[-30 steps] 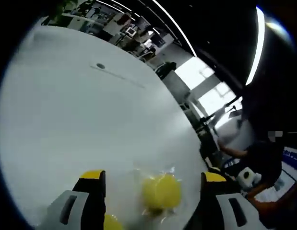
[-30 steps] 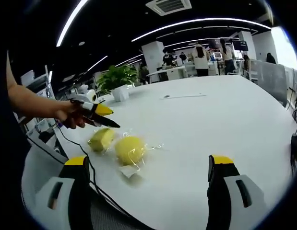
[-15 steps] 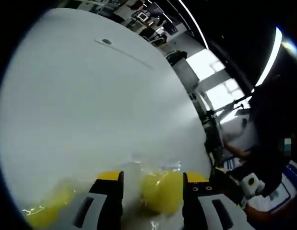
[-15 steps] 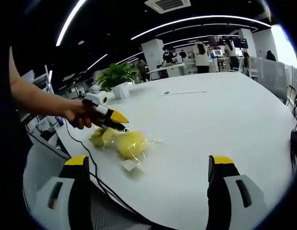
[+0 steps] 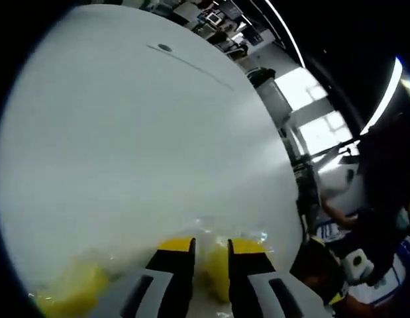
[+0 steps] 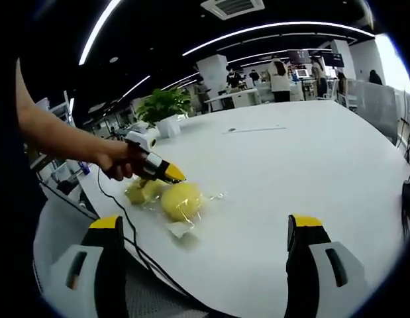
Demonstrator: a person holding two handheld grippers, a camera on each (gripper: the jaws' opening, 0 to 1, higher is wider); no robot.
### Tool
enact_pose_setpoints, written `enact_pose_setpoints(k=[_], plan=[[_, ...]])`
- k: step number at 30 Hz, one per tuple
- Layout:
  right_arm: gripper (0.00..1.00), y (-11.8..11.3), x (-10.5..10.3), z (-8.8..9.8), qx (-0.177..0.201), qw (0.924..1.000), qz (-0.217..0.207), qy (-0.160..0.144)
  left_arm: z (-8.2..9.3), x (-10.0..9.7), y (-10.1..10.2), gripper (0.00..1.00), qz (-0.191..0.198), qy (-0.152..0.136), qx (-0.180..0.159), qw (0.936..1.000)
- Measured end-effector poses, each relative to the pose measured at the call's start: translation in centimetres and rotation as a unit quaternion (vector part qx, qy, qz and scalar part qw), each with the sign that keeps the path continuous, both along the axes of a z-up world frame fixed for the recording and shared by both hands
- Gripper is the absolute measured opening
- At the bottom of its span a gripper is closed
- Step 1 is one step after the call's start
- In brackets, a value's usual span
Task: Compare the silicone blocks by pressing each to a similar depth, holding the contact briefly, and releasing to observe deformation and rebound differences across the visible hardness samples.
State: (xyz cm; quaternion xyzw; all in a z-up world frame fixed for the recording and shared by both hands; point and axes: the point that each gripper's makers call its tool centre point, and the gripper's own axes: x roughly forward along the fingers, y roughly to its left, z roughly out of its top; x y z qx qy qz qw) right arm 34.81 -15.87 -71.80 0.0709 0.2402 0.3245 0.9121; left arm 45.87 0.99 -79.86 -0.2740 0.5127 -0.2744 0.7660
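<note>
**Pressing tool set on the wrapped yellow sample**

Samples first: two yellow silicone blocks, each in clear crinkled wrap, lie side by side near the desk's (image 6: 310, 165) near-left edge. In the right gripper view the rounder block (image 6: 180, 200) sits just beside a duller, flatter block (image 6: 140, 191), the two apparently touching.

The left tool (image 6: 173, 176), gripped in the person's hand (image 6: 118, 161), is angled down so its yellow tips meet the top of the rounder block or the seam between the two; which one exactly is hard to say. In the left gripper view that tool (image 5: 211, 248) has its jaws drawn nearly together, only a narrow gap left, with yellow silicone (image 5: 216, 275) showing through it. Narrowed jaws probably serve as a single blunt probe, which suits a push to a set depth better than a pinch. Whether the surface is dented yet cannot be read through the wrap.

The right tool (image 6: 201, 228) stands spread wide, empty, and well back from the blocks. Held there, it likely acts as the observer, giving a steady side look at deformation and rebound.

A cable (image 6: 128, 245) runs off the desk edge beside the samples.
</note>
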Motion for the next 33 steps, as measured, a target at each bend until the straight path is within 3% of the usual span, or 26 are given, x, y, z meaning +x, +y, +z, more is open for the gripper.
enact_pose_setpoints(k=[3, 6, 8, 11, 16, 20, 23, 25, 29, 31, 33], plan=[[0.96, -0.1, -0.1, -0.1, 0.001, 1.0000, -0.001, 0.003, 0.0, 0.1, -0.2, 0.19, -0.003, -0.004, -0.001, 1.0000], [0.96, -0.2, -0.1, 0.1, 0.002, 1.0000, 0.000, 0.002, 0.0, 0.2, -0.6, 0.13, 0.001, 0.001, -0.010, 0.9999], [0.96, -0.2, -0.2, 0.0, -0.002, 1.0000, 0.004, 0.000, -0.2, 0.7, -0.5, 0.09, -0.016, -0.049, 0.008, 0.9987], [0.96, -0.6, -0.2, -0.3, -0.014, 0.9999, 0.005, 0.000, -0.2, 0.7, -0.8, 0.03, 0.003, -0.036, -0.016, 0.9992], [0.96, -0.6, -0.3, -0.7, -0.009, 0.9999, 0.002, 0.007, -0.1, 0.7, -0.8, 0.00, 0.000, -0.051, -0.005, 0.9987], [0.96, -0.6, -0.1, -0.7, -0.009, 0.9999, 0.000, 0.006, 0.0, 0.7, -0.8, 0.00, 0.022, -0.023, -0.017, 0.9993], [0.96, -1.0, 0.6, -0.5, -0.012, 0.9998, -0.012, -0.004, 1.6, 0.4, -1.5, 0.00, 0.007, -0.026, -0.049, 0.9985], [0.96, -1.0, 0.9, -0.3, -0.002, 0.9999, -0.016, 0.000, 3.0, 0.6, -1.8, 0.00, -0.012, -0.066, -0.047, 0.9966], [0.96, -0.7, 1.2, 0.0, 0.000, 0.9998, -0.019, -0.001, 4.5, 0.2, -2.2, 0.00, -0.017, -0.067, -0.048, 0.9965], [0.96, -0.6, 1.2, 0.4, 0.001, 0.9998, -0.018, -0.004, 4.2, 0.0, -2.0, 0.00, -0.004, -0.046, -0.048, 0.9978], [0.96, -0.5, 1.1, 0.6, 0.001, 0.9998, -0.018, -0.006, 4.3, -0.2, -1.9, 0.00, -0.004, -0.051, -0.047, 0.9976]])
